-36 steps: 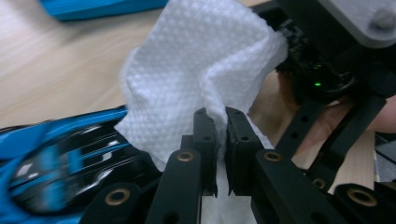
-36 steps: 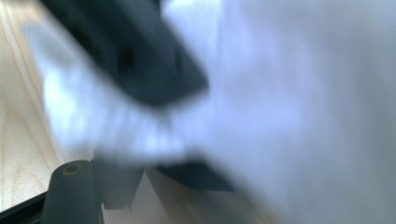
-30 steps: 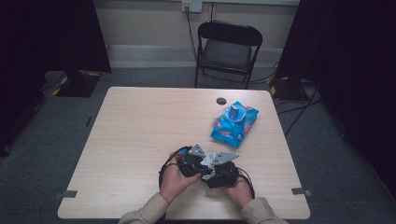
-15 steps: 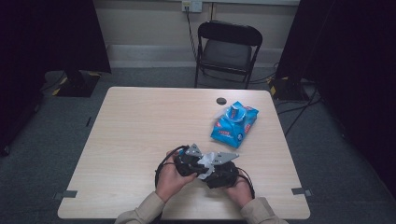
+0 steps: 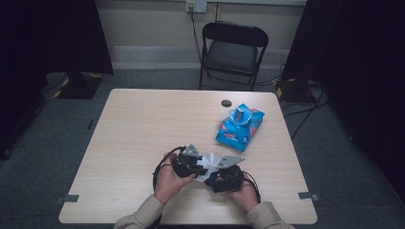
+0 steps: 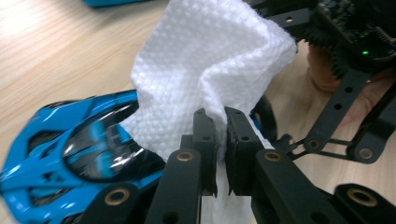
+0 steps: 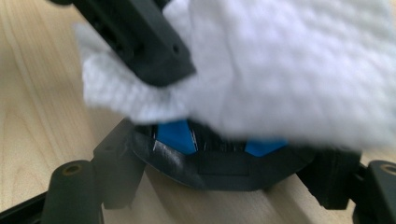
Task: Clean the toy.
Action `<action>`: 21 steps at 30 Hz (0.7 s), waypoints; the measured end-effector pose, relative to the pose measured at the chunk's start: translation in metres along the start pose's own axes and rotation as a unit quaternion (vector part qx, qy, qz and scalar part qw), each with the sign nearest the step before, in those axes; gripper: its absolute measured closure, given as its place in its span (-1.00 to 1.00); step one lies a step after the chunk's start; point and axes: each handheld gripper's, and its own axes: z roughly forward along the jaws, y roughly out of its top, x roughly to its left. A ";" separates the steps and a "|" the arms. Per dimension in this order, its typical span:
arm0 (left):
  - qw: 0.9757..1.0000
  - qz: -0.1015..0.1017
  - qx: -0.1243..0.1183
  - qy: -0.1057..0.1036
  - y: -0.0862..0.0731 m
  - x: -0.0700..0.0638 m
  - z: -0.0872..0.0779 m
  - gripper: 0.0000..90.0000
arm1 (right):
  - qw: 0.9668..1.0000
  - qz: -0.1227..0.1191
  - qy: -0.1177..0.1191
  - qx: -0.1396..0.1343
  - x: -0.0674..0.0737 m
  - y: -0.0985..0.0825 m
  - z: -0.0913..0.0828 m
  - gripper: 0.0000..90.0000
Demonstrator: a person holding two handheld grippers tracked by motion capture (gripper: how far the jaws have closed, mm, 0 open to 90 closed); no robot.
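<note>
Little blue and black toy car [image 6: 70, 149], hard glossy plastic by the look of it. Probably light and stiff, but slick on that shiny shell, and likely fiddly around the wheels and any thin bits sticking out. Best gripped across the body at the solid black end, not on the roof or the wheels. Sitting low over the near edge of the worktop [image 5: 143, 129], right in front of the person, clamped crosswise in the right gripper [image 7: 224, 168], with fingers [image 7: 116, 158] spread wide and pressing on both sides of the car's black end.

Draped over the top of the car: a white textured wipe [image 6: 210, 60]. Soft, floppy, no shape of its own, maybe damp, so prone to bunching and sliding off rather than scrubbing. Worth pinching a folded bit deep, which is pretty much the case here: left gripper [image 6: 222, 135] clenched tight on a gathered fold, fingers [image 6: 205, 135] nearly meeting with only cloth between them.

Would go gentle with the rubbing, since too much push could twist the car out of that wide grip.

Further out: blue pack of wipes [image 5: 239, 126] well apart toward the far right of the worktop, small dark round thing [image 5: 226, 103] just beyond it, and a folding chair [image 5: 234, 47] behind.
</note>
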 end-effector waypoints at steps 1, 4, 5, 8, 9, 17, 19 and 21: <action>1.000 0.000 0.000 0.000 0.000 0.000 0.000 0.87 | 1.000 0.000 0.000 0.000 0.000 0.000 0.000 -0.45; 1.000 -0.009 -0.003 -0.003 -0.003 0.005 -0.003 0.87 | 1.000 0.000 0.000 0.000 0.000 0.000 0.000 -0.45; 1.000 -0.010 -0.005 -0.001 -0.003 0.005 -0.003 0.87 | 1.000 0.000 0.000 0.000 0.000 0.000 0.000 -0.45; 1.000 -0.009 -0.001 0.004 -0.003 0.006 -0.005 0.87 | 1.000 0.000 0.000 0.000 0.000 0.000 0.000 -0.45; 1.000 -0.010 0.000 0.002 -0.003 0.008 -0.005 0.87 | 1.000 0.000 0.000 0.000 0.000 0.000 0.000 -0.45; 1.000 -0.019 0.001 0.012 -0.009 0.016 -0.012 0.87 | 1.000 0.000 0.000 0.000 0.000 0.000 0.000 -0.45; 1.000 -0.022 0.002 0.018 -0.010 0.018 -0.014 0.87 | 1.000 0.000 0.000 0.000 0.000 0.000 0.000 -0.45; 0.999 -0.037 0.001 0.027 -0.014 0.025 -0.019 0.87 | 1.000 0.001 0.000 0.000 0.000 0.000 0.000 -0.45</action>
